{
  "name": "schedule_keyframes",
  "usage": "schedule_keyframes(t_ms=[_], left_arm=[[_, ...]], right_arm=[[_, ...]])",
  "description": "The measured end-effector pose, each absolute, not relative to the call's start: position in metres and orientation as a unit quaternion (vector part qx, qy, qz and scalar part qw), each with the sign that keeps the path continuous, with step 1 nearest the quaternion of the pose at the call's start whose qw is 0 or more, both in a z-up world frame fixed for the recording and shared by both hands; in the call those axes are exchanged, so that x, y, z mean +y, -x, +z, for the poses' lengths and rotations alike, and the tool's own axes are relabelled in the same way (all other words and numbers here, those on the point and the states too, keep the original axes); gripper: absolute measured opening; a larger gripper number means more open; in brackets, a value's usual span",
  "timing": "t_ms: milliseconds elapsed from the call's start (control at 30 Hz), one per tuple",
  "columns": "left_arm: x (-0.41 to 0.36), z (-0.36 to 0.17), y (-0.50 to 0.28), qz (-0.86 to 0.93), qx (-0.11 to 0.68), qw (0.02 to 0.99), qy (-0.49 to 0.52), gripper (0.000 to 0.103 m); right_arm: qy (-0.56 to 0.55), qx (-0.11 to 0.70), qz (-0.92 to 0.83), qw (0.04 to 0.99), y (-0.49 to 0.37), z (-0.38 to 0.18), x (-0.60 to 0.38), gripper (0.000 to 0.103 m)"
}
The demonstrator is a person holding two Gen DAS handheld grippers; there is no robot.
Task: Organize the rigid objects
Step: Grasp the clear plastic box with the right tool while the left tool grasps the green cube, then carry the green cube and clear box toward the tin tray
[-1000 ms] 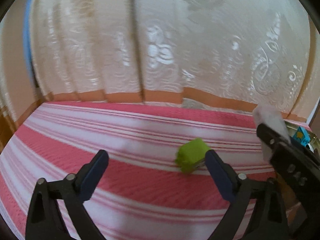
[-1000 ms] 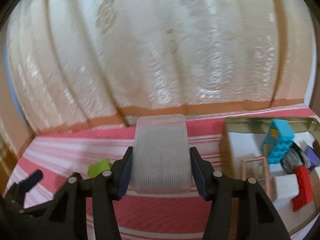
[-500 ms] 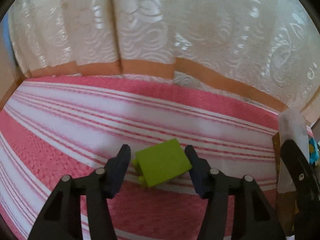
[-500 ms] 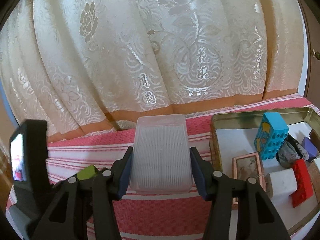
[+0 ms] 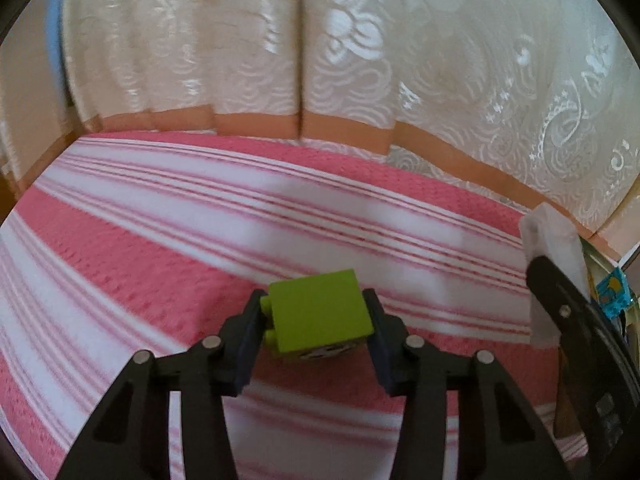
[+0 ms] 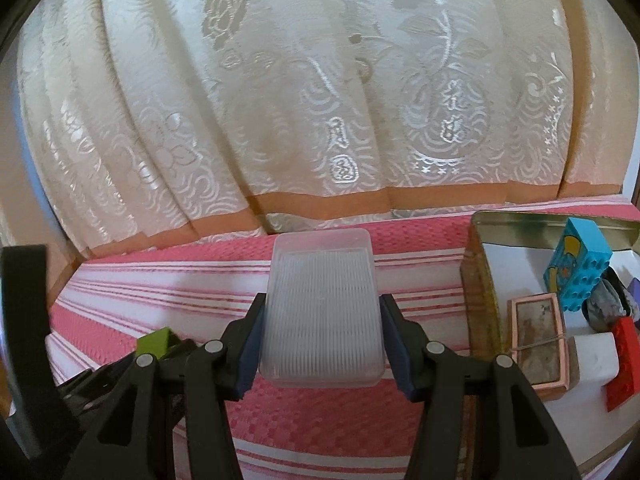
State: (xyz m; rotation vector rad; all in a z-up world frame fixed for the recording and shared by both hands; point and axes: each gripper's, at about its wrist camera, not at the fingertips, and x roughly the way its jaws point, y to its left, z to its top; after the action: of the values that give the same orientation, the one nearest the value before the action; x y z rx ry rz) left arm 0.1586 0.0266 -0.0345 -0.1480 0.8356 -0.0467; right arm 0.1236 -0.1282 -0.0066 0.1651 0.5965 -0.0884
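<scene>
A lime green toy brick [image 5: 318, 312] sits between the fingers of my left gripper [image 5: 316, 320], which is shut on it, low over the pink striped cloth. The brick's corner also shows in the right wrist view [image 6: 154, 342]. My right gripper [image 6: 322, 338] is shut on a clear ribbed plastic box [image 6: 322, 312] and holds it above the cloth, left of a metal tin [image 6: 476, 280]. The box also shows at the right edge of the left wrist view [image 5: 554, 248].
The tin holds a cyan brick [image 6: 578, 264], a pink framed picture [image 6: 538, 350], a white block [image 6: 596, 358], a red brick [image 6: 624, 364] and a grey stone [image 6: 604, 306]. A cream patterned curtain [image 6: 320, 100] hangs behind the pink striped cloth [image 5: 160, 240].
My left gripper moved in around the green brick and closed on it. My right gripper kept hold of the clear box and barely moved.
</scene>
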Motion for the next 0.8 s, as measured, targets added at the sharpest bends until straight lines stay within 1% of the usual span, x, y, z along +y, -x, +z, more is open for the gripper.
schedule_keyframes(t_ms=[200,567,800], left_arm=[[0.035,-0.022,-0.139,-0.008,0.367,0.929,0.057,0.047],[0.036,-0.010,-0.116,-0.001,0.327,0.944,0.041,0.047],[0.035,-0.009,-0.103,-0.011,0.317,0.947,0.042,0.047]], right_arm=[[-0.063,0.284,-0.041,0.956,-0.115,-0.006,-0.118,0.057],[-0.024,0.260,-0.045,0.964,-0.094,0.001,-0.110,0.057],[-0.014,0.255,-0.050,0.966,-0.071,0.002,-0.113,0.057]])
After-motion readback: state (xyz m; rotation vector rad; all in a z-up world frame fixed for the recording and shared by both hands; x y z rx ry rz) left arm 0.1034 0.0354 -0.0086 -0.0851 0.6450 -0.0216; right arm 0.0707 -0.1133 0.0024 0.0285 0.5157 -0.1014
